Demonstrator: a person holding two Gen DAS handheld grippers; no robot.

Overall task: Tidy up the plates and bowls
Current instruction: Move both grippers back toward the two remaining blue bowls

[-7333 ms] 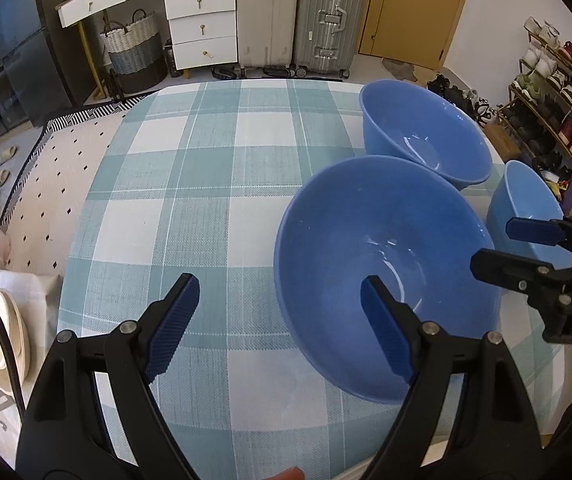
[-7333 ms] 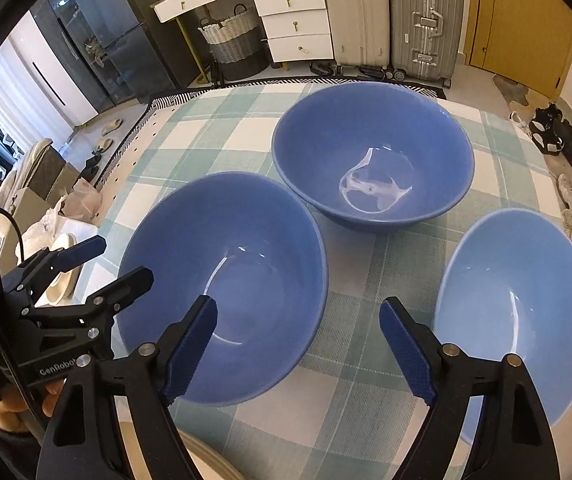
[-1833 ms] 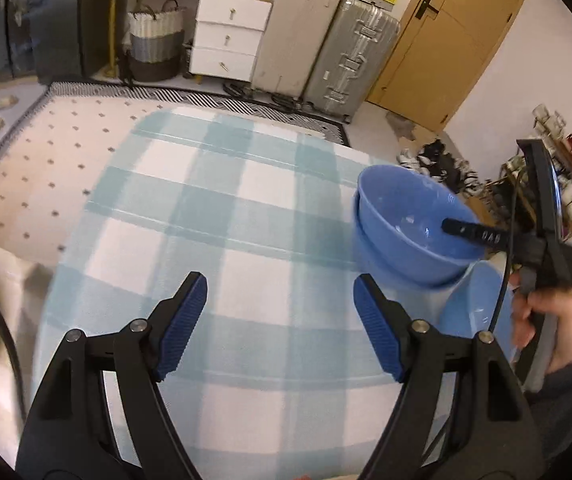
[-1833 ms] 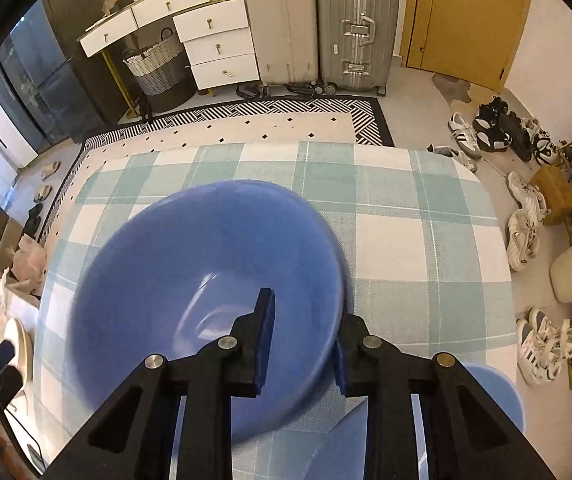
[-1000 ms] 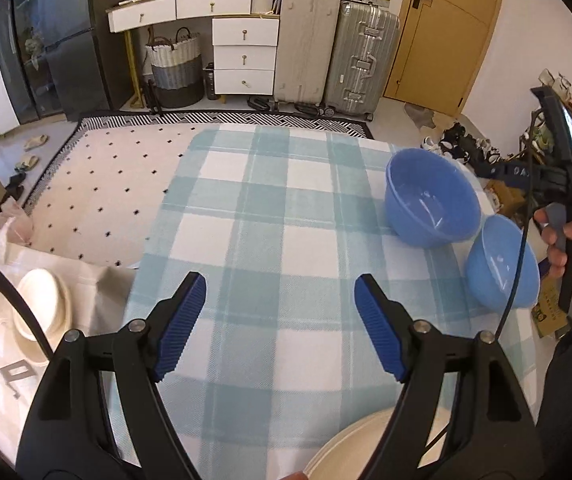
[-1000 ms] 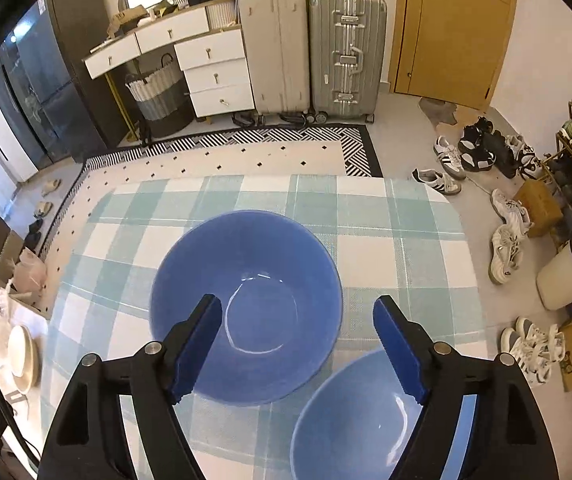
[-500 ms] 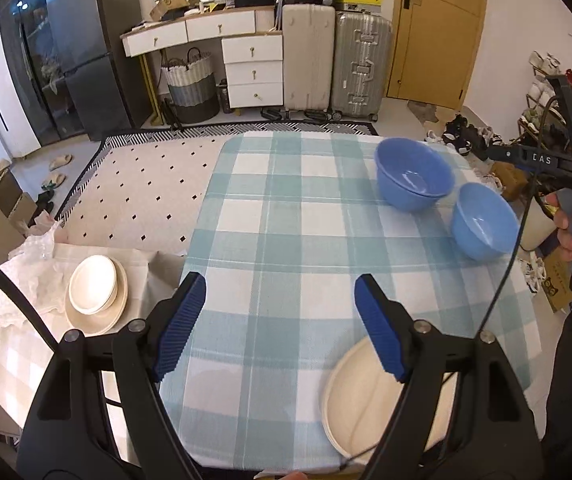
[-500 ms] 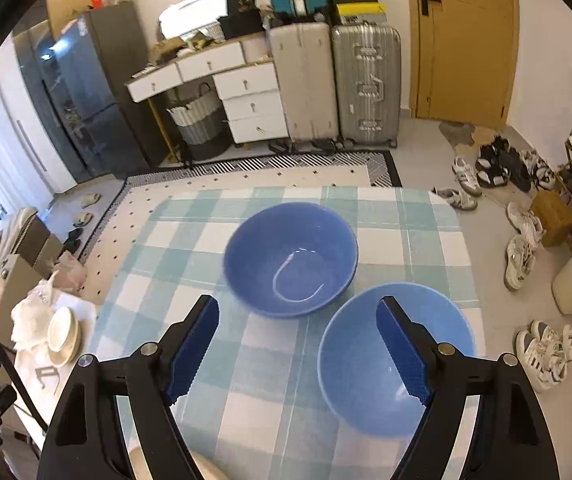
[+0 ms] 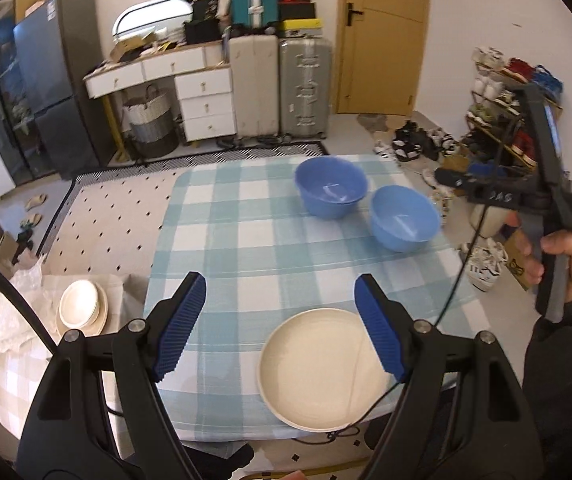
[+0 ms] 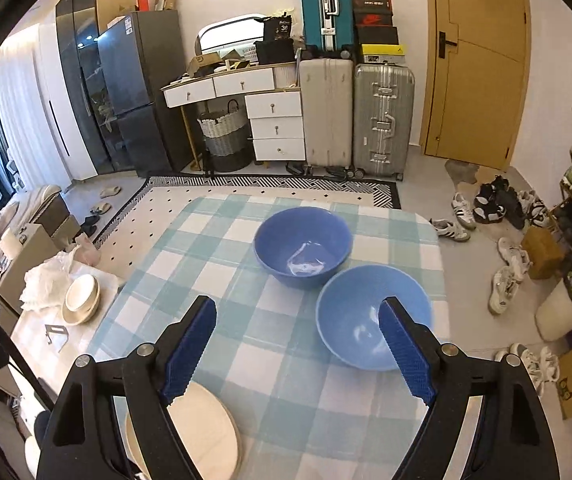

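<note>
A checked tabletop (image 9: 222, 240) carries a cream plate (image 9: 322, 364) at its near edge and two blue bowls (image 10: 302, 246) touching, far right. Both look rigid, smooth, breakable; best pinched at the rim. Left gripper (image 9: 280, 326) and right gripper (image 10: 298, 346) hover released, the right's jaws just widening, empty.

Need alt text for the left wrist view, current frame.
The open left gripper hangs above a table with a blue-and-white checked cloth, holding nothing. A cream plate lies near the front edge, two blue bowls stand at the far right, and the right hand holds the other gripper at right.
</note>
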